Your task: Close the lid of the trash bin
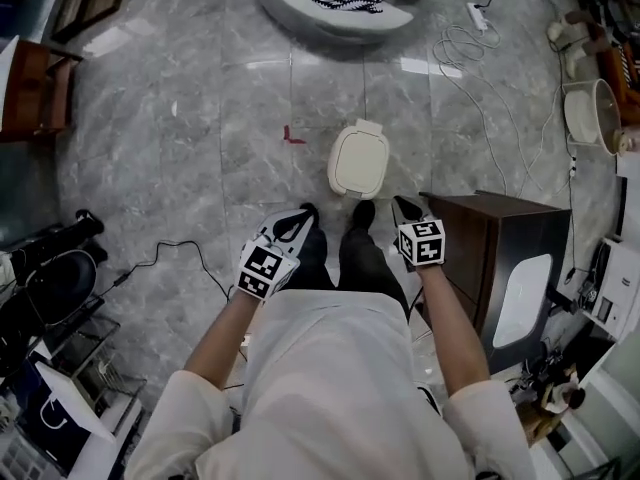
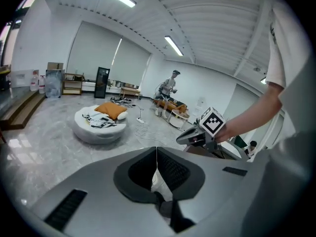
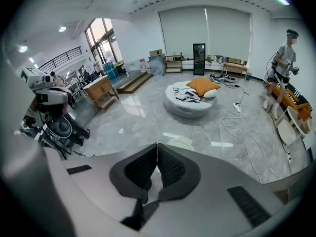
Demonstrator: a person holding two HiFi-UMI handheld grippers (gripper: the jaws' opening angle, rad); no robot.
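Floor: we record grey marble tiles with a glossy shine, running the length of an open hall.
Round cushion seat: white, low, at the far side of the floor; we note a black-and-white cloth and an orange pillow lying on it.
Cabinet: dark brown, standing on the floor just beside the person's right forearm.
Trash bin: white and small, standing on the floor straight ahead of the person's black shoes. Seen from above, we find its lid lying flat on the body. The right gripper view shows it just beyond that gripper's jaw tips. It is apart from both tools.
Left hand-held gripper: raised in front of the person's body, pointing forward and down. In its own view we find the jaws pressed together with nothing between them.
Right hand-held gripper: held level with the left one, nearer the cabinet. Its own view shows the jaws meeting at the tips, with nothing held.
Cable: white, looped on the floor between the seat and the cabinet, leading to a power strip.
Red mark: small, on the tile to the left of the bin.
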